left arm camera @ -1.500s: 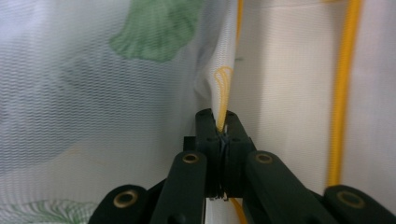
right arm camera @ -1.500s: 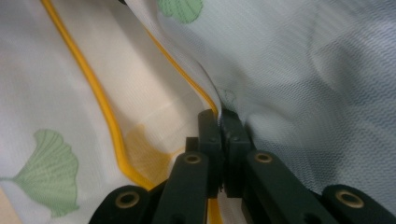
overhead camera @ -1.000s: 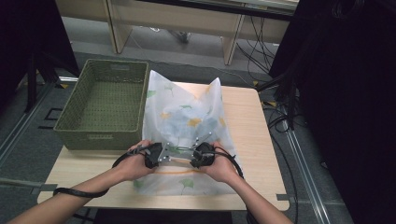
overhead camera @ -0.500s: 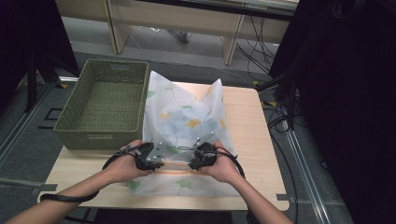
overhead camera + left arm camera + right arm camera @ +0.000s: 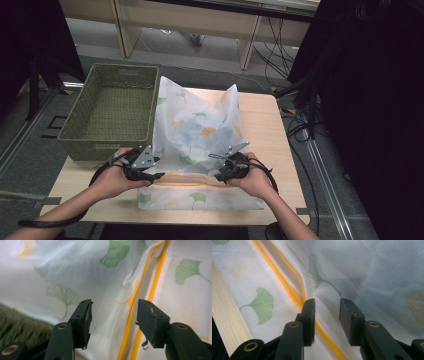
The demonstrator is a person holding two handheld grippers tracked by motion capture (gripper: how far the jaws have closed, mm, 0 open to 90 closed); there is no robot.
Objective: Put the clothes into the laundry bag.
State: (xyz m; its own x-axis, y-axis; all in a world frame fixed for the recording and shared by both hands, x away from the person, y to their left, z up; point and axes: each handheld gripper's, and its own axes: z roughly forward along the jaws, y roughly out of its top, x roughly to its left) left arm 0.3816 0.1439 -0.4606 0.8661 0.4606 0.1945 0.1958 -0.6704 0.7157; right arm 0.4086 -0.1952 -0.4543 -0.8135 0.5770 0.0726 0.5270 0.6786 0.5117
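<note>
Leaf-printed white cloth (image 5: 200, 135) on a wooden table (image 5: 265, 130), green woven basket (image 5: 112, 107) beside it, both grippers at its near fold.

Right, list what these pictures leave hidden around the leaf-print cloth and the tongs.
- Table under the cloth: high view, covered by it.
- Left tongs tips: high view, too small to read.
- Basket: left gripper view, blurred and cut by the edge.

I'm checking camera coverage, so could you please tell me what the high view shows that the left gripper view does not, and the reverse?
The high view alone takes in the whole green basket, the wooden table, both hands and the right gripper. The left gripper view alone shows, close up, the left gripper with open jaws, nothing pressed between them, having just opened. Both share the leaf-printed cloth and its orange stripe.
</note>
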